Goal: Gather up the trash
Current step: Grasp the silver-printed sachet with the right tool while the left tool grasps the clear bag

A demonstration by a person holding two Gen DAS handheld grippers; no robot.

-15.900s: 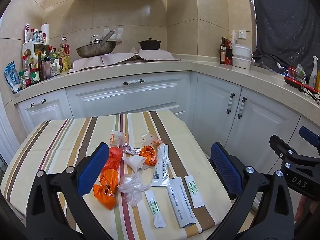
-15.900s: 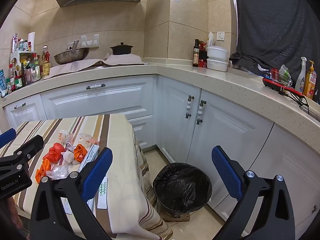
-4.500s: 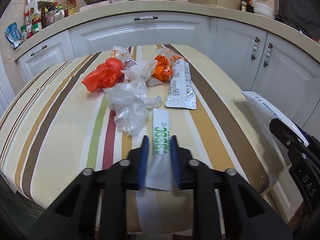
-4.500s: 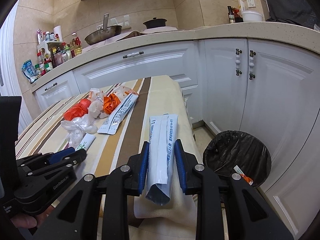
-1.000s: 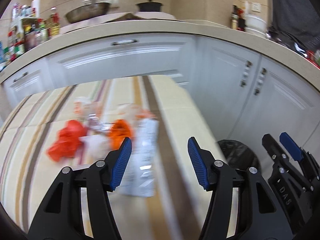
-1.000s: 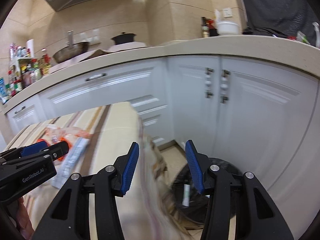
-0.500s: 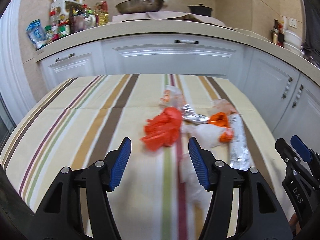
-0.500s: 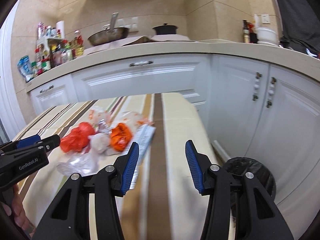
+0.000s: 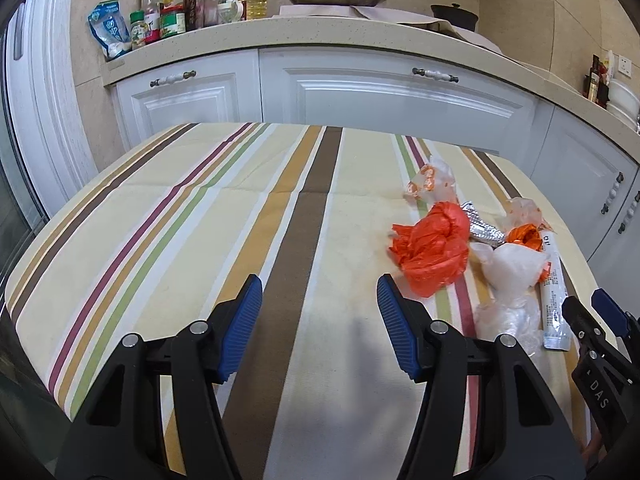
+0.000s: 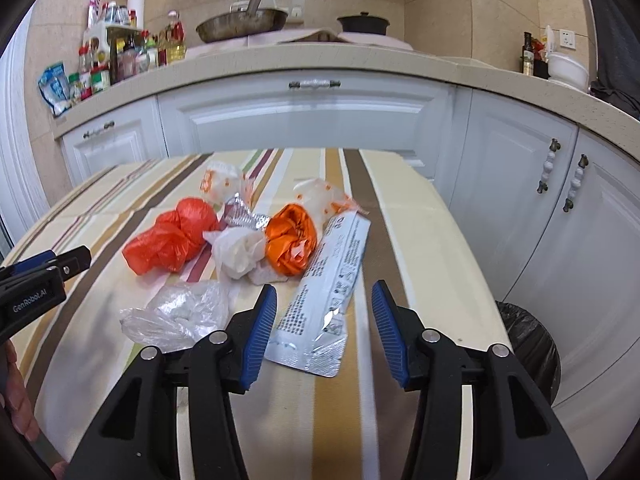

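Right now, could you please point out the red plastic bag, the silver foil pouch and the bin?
red plastic bag [image 10: 172, 240]: right wrist view, on its crumpled middle.
silver foil pouch [image 10: 328, 284]: right wrist view, mid-length on its printed face.
bin [image 10: 528, 344]: right wrist view, on its black liner.

My left gripper [image 9: 319, 322] was black plastic, its two fingers [image 9: 240, 332] faced with ribbed blue pads and each joint pinned by a round silver screw. White letters on its side read "GenRobot.AI". My right gripper [image 10: 323, 326] was built the same way: black frame, blue ribbed pads, silver screws. White letters "DAS" marked its flank. A bit of my hand [image 10: 18, 412] showed behind the left one.
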